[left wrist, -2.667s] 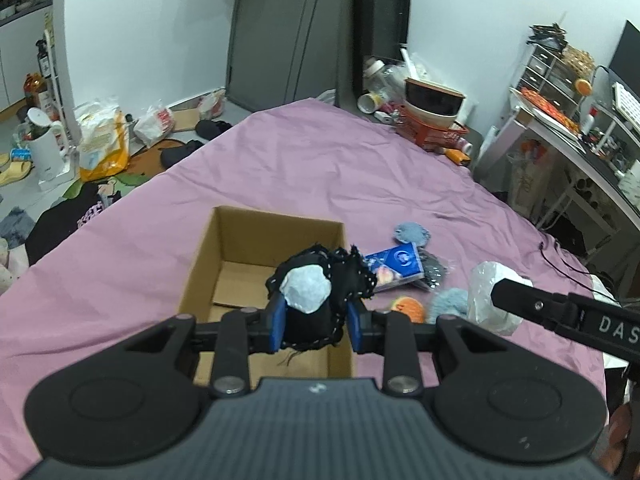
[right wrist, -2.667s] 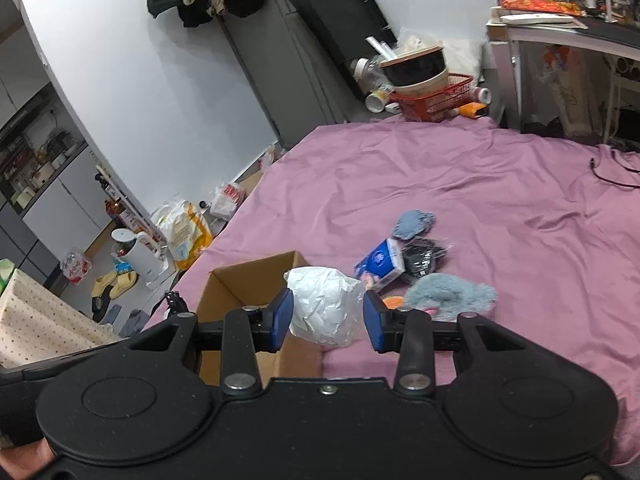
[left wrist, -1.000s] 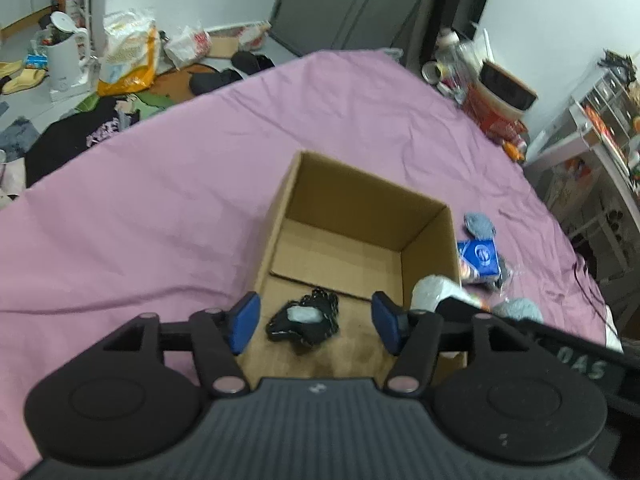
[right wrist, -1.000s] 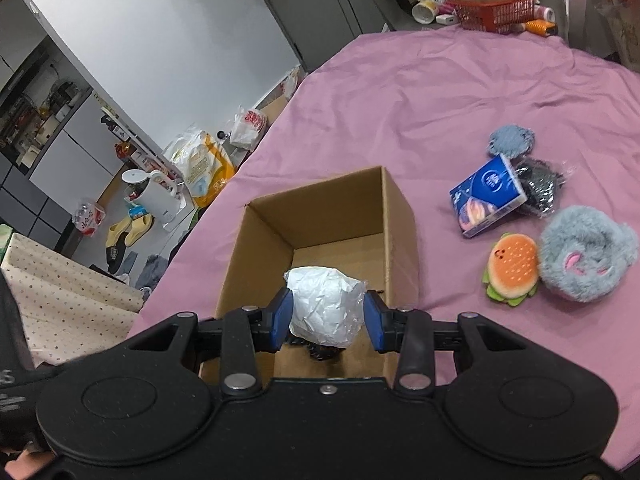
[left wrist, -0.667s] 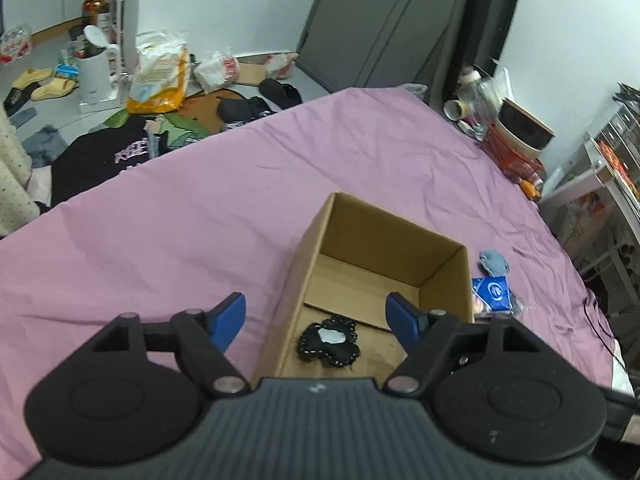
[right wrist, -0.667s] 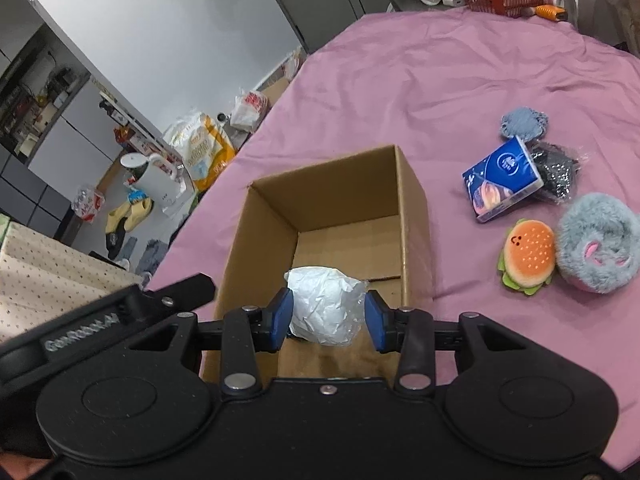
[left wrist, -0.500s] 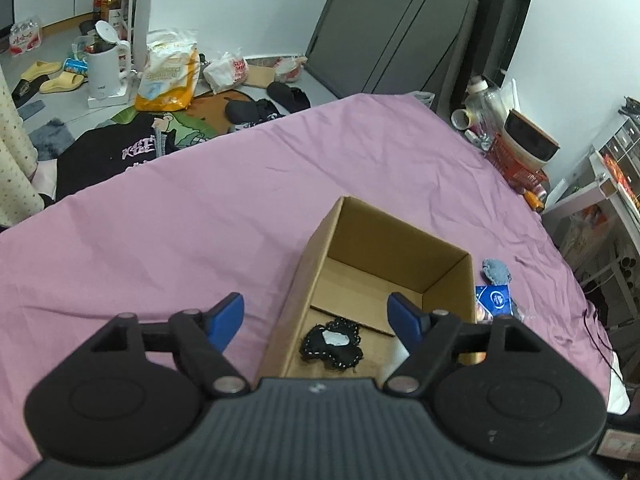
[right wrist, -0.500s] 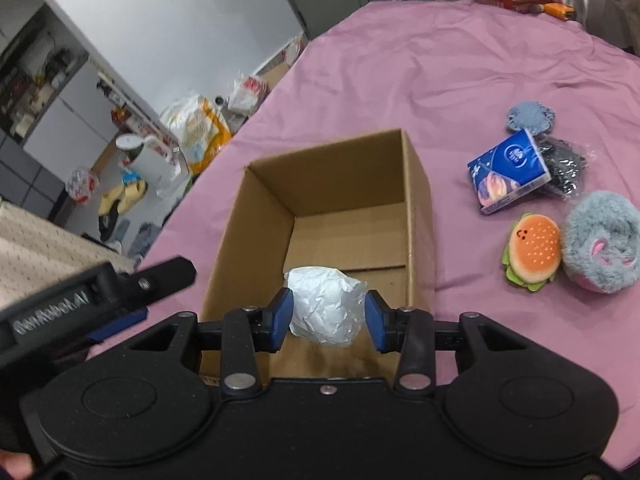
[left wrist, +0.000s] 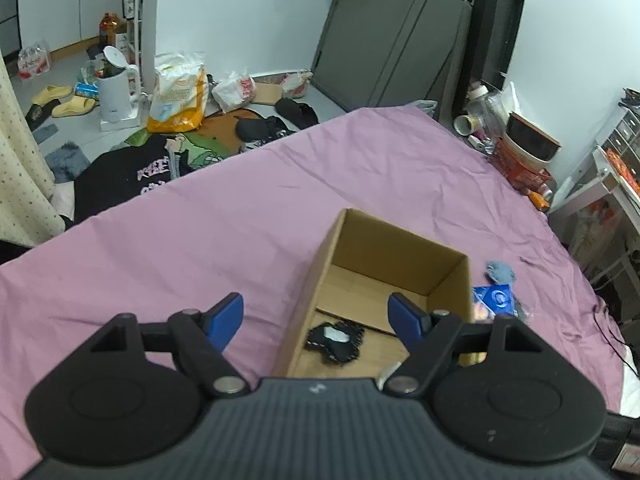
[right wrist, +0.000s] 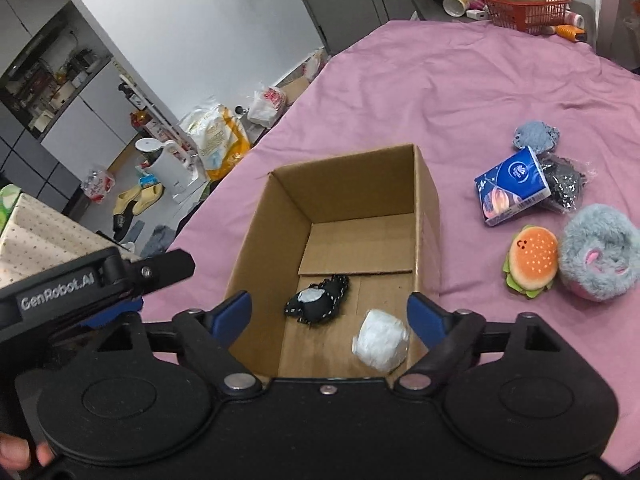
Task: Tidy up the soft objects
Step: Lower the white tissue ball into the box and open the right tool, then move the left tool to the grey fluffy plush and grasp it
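Observation:
An open cardboard box (right wrist: 426, 216) stands on the purple bed sheet (right wrist: 460, 80); it also shows in the left wrist view (left wrist: 320, 256). On its floor lie a black soft toy with a pale patch (right wrist: 318, 300) (left wrist: 335, 340) and a white crumpled soft ball (right wrist: 381, 339). My right gripper (right wrist: 330, 314) is open and empty above the box's near end. My left gripper (left wrist: 316, 318) is open and empty above the box's left wall. Right of the box lie a burger plush (right wrist: 530, 262), a grey fluffy plush (right wrist: 600, 258), a blue tissue pack (right wrist: 510, 186), a black item in plastic (right wrist: 564, 186) and a small grey-blue plush (right wrist: 534, 134).
The left gripper's body (right wrist: 80, 280) reaches in at the left of the right wrist view. Beyond the bed's far corner stand a red basket with bowls (right wrist: 524, 4) and bottles. The floor to the left holds bags, a kettle (left wrist: 118, 88), slippers and clothes. A desk (left wrist: 612, 176) stands at the right.
My right gripper opened and dropped the white ball into the box. My left gripper, open after dropping the black toy, drew back and to the left of the box.

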Demonstrator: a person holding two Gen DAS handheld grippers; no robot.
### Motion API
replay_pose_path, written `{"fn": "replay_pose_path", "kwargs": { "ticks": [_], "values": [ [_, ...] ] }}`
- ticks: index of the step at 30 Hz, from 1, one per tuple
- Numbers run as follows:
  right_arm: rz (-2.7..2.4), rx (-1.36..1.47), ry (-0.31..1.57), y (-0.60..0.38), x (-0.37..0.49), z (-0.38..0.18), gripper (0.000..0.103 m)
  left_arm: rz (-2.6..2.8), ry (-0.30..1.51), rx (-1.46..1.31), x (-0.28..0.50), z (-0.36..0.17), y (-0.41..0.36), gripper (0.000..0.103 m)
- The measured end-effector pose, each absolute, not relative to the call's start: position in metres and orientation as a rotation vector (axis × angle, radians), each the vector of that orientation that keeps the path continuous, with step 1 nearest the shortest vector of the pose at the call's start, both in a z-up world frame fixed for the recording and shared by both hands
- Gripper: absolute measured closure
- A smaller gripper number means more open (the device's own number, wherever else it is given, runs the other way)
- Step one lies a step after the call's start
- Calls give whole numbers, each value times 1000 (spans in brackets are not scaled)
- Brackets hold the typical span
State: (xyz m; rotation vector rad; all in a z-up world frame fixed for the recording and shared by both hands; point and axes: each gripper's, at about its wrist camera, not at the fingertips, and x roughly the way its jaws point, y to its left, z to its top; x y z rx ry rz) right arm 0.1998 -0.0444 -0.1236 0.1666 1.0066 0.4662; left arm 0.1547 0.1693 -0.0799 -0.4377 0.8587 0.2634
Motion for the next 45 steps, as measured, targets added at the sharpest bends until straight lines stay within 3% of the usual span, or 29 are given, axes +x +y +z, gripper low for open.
{"fn": "replay_pose_path", "kwargs": {
  "ticks": [4,8,26,45],
  "values": [
    [474,137,954,-53,191,-114,0,257,895,-422,155,-77,161,24],
    [472,134,934,-66,186,-107,0,283,889,-366,150,-69,149,16],
    [431,225,858,-147,166,-89,0,311,859,-336,133,-48,97,0],
    [442,243,781,-228,168,-70,0,321,834,-288,129,-41,38,0]
  ]
}}
